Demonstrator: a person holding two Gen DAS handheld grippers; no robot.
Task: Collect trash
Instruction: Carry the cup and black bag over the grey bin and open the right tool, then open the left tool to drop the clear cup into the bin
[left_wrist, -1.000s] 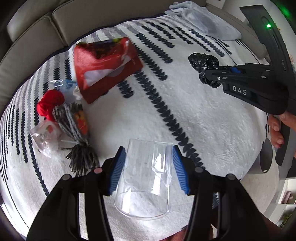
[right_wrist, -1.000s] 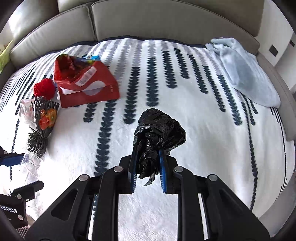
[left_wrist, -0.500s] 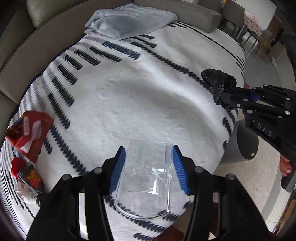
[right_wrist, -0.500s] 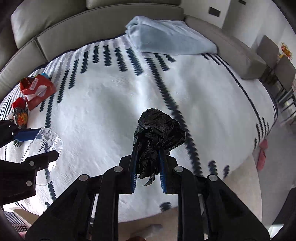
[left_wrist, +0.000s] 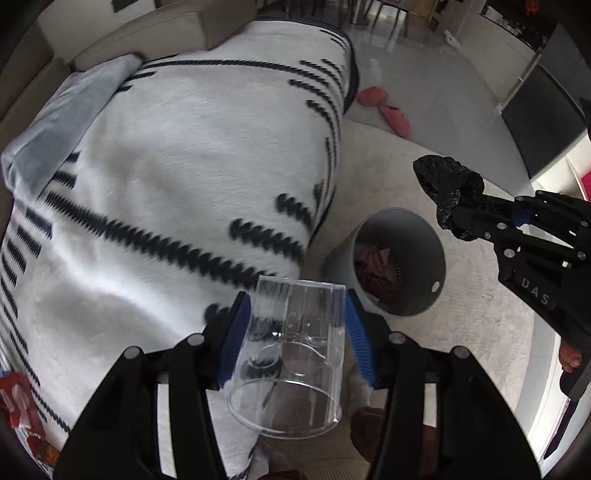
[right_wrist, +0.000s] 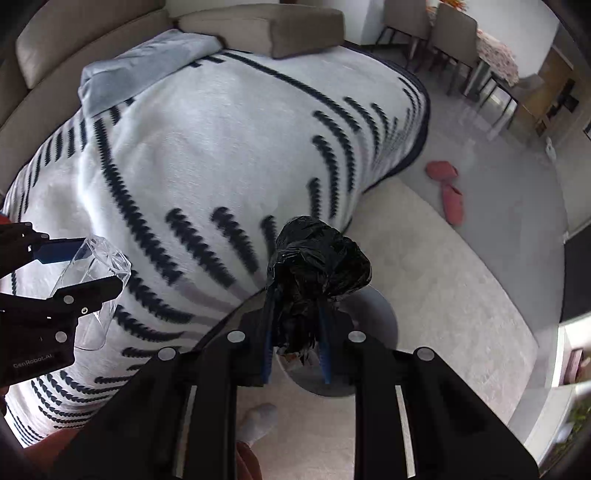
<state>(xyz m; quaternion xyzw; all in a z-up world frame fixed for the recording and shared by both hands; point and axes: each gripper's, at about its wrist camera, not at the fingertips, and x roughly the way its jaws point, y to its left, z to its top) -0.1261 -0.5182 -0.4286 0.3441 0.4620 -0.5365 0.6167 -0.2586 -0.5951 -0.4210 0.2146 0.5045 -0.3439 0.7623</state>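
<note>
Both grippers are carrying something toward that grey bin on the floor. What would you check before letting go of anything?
1. Left gripper shut on the clear plastic cup: ok.
2. Right gripper shut on the crumpled black plastic bag: ok.
3. Grey bin open with room inside: ok, some trash only at the bottom.
4. Bag over the bin mouth: cannot tell; the bag hides most of the bin in the right wrist view.
5. Cup over the bin mouth: not ok, it hangs over the striped blanket's edge, beside the bin.
</note>
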